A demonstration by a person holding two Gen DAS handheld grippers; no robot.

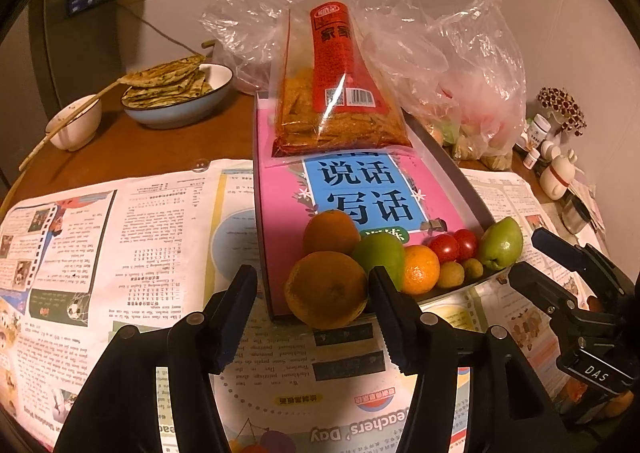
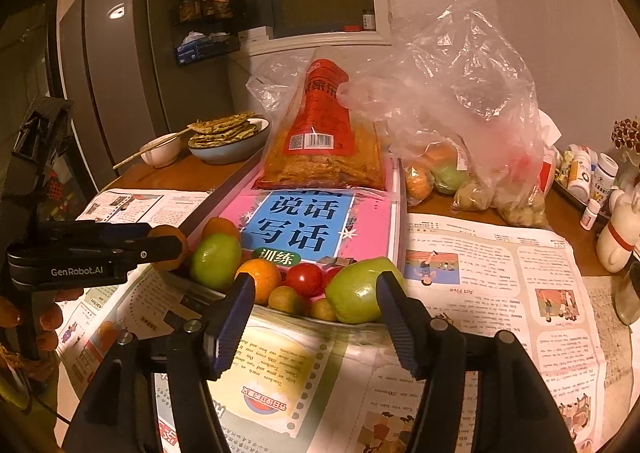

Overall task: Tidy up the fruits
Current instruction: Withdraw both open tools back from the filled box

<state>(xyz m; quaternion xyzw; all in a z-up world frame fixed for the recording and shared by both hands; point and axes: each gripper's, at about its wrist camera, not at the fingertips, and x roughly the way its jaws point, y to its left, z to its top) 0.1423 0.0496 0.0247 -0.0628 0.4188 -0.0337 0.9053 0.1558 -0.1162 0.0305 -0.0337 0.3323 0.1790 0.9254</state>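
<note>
Reaching for fruit: both grippers hover just short of the fruit pile, low centre of each wrist view, on a shallow tray (image 2: 280,313) atop the newspaper-covered worktop (image 1: 120,213).
Left gripper (image 1: 312,317): jaws wide apart, holding nothing, framing the big orange (image 1: 326,289) at the pile's near left edge.
Big orange risk: it seems to sit at the tray's lip, so I judge that a nudge from one finger before the jaws close could roll it onto the newspaper.
Pile risk: second orange (image 1: 330,231), green fruit (image 1: 380,257), small orange (image 1: 420,269), cherry tomatoes (image 1: 454,245) and two small brownish fruits (image 1: 460,273) lie touching; lifting one may shift the others.
Right gripper (image 2: 316,313): jaws wide apart, empty, around the green pear-like fruit (image 2: 356,291) at the tray's front rim.
Pear risk: smooth, rounded skin could slip from a squeeze placed off centre.
Crowding: the two grippers work near each other and could collide.
Pink box (image 1: 360,189): just behind the fruit, snack bag (image 1: 340,93) on top; a careless bump might tip it.
</note>
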